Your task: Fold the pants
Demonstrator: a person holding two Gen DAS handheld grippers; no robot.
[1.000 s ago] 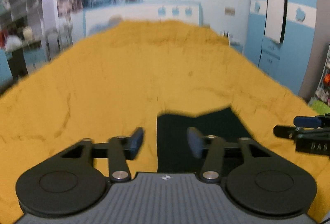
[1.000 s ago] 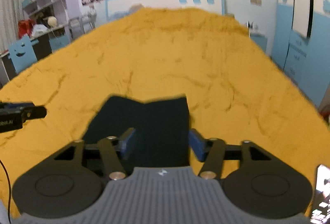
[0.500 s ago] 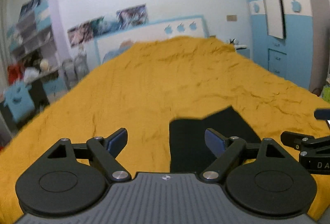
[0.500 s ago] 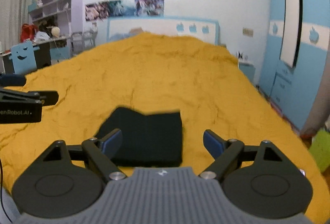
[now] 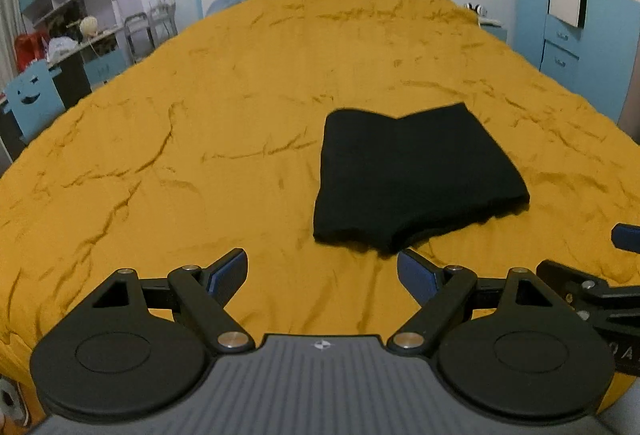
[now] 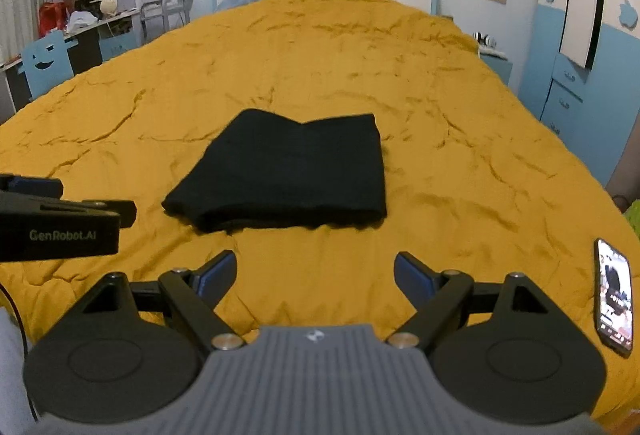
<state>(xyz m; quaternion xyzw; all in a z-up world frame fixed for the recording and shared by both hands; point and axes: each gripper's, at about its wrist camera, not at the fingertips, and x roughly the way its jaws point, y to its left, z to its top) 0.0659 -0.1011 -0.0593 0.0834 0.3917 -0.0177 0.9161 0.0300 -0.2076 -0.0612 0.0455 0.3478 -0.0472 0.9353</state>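
Filling most of both views is a bed covered by a wrinkled yellow blanket (image 5: 200, 123). Right of centre in the left wrist view, and at the centre of the right wrist view, the black pants (image 5: 412, 183) are seen folded into a compact stack, lying flat on it. The left gripper (image 5: 322, 271) and right gripper (image 6: 314, 273) are held wide apart with nothing between them, short of the pants. A phone (image 6: 614, 299) is seen at the lower right.
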